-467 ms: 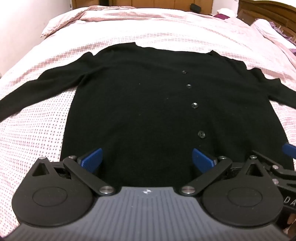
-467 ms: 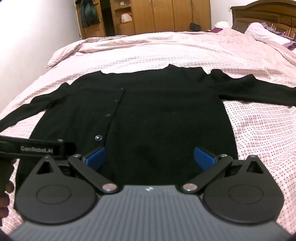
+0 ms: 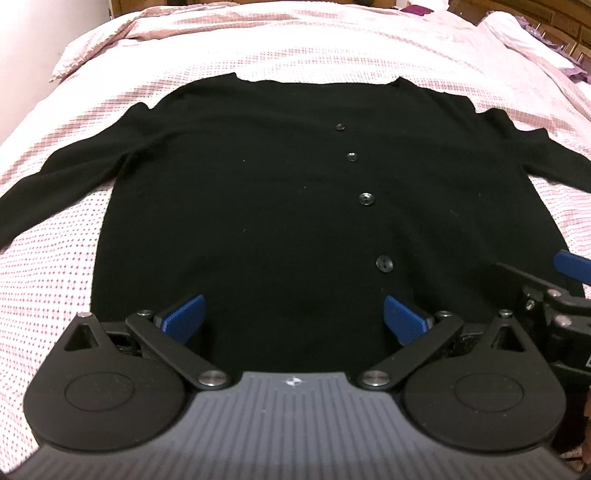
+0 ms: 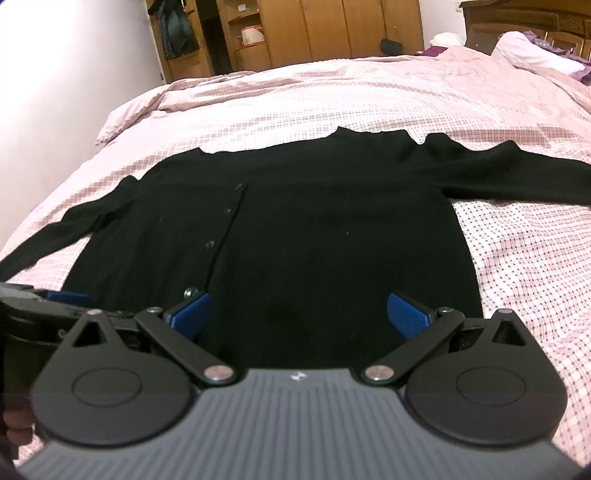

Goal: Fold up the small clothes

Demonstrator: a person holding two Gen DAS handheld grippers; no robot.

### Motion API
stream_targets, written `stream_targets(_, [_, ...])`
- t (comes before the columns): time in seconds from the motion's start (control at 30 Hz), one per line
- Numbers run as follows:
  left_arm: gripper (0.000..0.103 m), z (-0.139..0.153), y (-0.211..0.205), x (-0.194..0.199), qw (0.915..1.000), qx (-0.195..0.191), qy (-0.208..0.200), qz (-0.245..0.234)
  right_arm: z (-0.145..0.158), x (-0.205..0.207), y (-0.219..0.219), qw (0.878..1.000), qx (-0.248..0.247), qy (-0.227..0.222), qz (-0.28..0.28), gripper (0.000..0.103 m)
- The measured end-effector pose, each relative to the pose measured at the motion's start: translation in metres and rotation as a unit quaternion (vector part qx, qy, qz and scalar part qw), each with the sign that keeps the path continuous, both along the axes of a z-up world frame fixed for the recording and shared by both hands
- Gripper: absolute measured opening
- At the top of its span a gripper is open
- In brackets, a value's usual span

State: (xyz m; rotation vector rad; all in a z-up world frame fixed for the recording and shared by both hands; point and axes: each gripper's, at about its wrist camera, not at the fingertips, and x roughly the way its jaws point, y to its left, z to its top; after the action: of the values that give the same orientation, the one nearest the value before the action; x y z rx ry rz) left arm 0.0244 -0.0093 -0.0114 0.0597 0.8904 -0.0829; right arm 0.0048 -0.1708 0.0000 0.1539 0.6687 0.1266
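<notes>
1. The bed [image 3: 55, 280] fills my feeds, covered in a pink-and-white checked duvet; pillows [image 4: 532, 51] sit at its far right.
2. A wooden wardrobe [image 4: 332, 33] stands beyond the bed in my right wrist view.
3. The black cardigan [image 3: 258, 206] lies flat on the duvet, front up and buttoned, collar away from me, hem nearest my cameras, both sleeves spread out to the sides.
4. My left tongs [image 3: 293, 317] hang released over the hem, blue pads spread wide with only cloth showing between them (nothing gripped).
5. My right tongs [image 4: 299, 314] are likewise spread wide and empty, pointing down at the hem, just beside the left tool.
6. Four dark buttons [image 3: 366, 198] run up the cardigan's placket.
7. Writing: a small emblem [image 3: 294, 381] marks each tool's grey body; I can read no words in either feed.
</notes>
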Motion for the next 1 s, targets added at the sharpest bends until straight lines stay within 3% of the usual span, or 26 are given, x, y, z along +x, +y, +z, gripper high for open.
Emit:
stream_targets(0.1, [0.103,0.001,-0.002,0.002,0.9999,0.000,-0.010,0.000,0.001,0.004,-0.002,1.000,0.001,0.000,0.001,0.103])
stream_targets(0.23, [0.103,-0.001,-0.001,0.010,0.9995,0.031,0.012,0.001,0.002,0.008,-0.002,1.000,0.002,0.001,0.002,0.103])
stream_targets(0.37, [0.103,-0.002,0.000,0.013,0.9984,0.056,0.007,0.000,0.003,0.012,-0.002,1.000,0.004,0.002,0.007,0.103])
stream_targets(0.77, [0.103,0.013,-0.006,0.016,0.9993,0.034,-0.010,-0.013,0.012,0.017,-0.014,1.000,0.013,-0.005,-0.001,0.103])
stream_targets(1.0, [0.103,0.030,-0.015,0.033,0.9972,0.061,-0.040,-0.013,0.017,0.022,-0.049,0.999,0.030,-0.009,-0.035,0.103])
